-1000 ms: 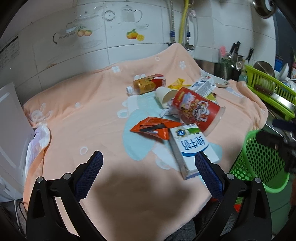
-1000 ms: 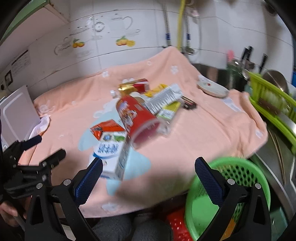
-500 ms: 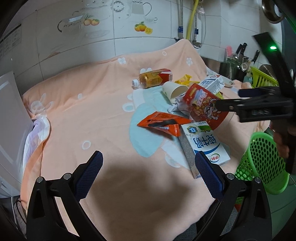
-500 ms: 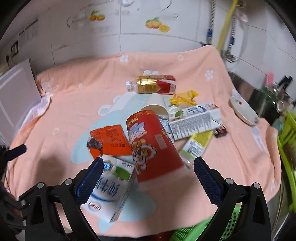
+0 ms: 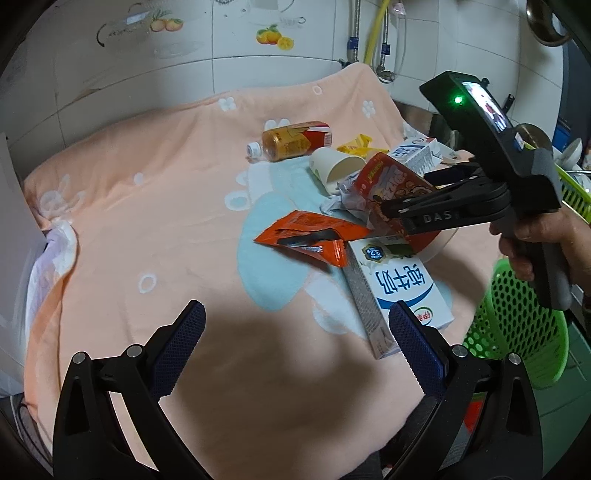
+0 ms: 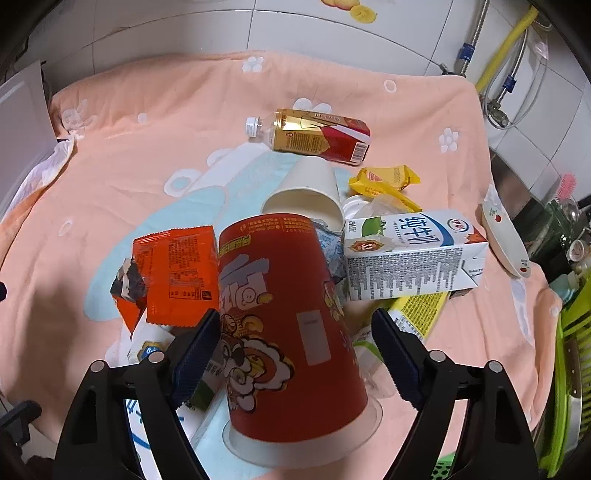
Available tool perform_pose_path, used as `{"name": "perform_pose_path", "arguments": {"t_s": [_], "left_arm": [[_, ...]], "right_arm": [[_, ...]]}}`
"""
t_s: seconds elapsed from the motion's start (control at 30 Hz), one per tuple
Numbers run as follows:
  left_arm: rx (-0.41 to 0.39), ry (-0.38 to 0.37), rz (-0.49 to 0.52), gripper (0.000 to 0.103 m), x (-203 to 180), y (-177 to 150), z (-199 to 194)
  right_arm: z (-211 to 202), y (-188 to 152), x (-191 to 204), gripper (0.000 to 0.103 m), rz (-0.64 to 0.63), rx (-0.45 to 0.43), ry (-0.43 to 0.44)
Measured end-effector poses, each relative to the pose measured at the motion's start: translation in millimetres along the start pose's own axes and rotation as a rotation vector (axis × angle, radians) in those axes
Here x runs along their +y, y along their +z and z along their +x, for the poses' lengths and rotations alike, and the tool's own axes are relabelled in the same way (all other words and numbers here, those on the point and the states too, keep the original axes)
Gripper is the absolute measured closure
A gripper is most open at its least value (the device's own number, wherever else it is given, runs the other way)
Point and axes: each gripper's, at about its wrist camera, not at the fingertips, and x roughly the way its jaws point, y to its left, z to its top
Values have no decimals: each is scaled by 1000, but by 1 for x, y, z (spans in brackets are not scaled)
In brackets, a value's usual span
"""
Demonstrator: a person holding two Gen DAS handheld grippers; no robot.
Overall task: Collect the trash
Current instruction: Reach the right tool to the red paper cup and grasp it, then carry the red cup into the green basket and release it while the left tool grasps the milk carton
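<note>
Trash lies on a peach blanket point(image 5: 155, 206). A big red snack tub point(image 6: 288, 325) lies on its side; my right gripper point(image 6: 295, 350) is open with a finger on each side of it, not closed on it. In the left wrist view the right gripper point(image 5: 384, 214) sits over the tub point(image 5: 384, 184). Beside it lie an orange wrapper point(image 6: 177, 273), a milk carton point(image 5: 395, 291), a second carton point(image 6: 410, 254), a paper cup point(image 6: 306, 188), a tea bottle point(image 6: 317, 134) and a yellow wrapper point(image 6: 384, 179). My left gripper point(image 5: 295, 350) is open and empty above the blanket's near edge.
A green mesh basket point(image 5: 517, 332) stands below the blanket's right edge. A small white dish point(image 6: 506, 236) lies at the right. A green dish rack point(image 6: 569, 354) and kitchen items stand further right. A tiled wall with pipes point(image 5: 369, 33) is behind.
My right gripper has moved forward and down over the pile, and its open fingers now straddle the red tub. My left gripper has stayed about where it was.
</note>
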Motion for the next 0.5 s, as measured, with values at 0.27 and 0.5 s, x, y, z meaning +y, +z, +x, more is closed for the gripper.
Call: {"name": "perform_pose_path", "arguments": {"t_s": [0.27, 0.5], "left_arm": [[8, -13, 9, 5, -6, 3, 5], [18, -59, 17, 5, -18, 10, 8]], "right_arm": [[1, 1, -1, 37, 26, 1, 33], [-25, -5, -10, 37, 83, -63, 53]]}}
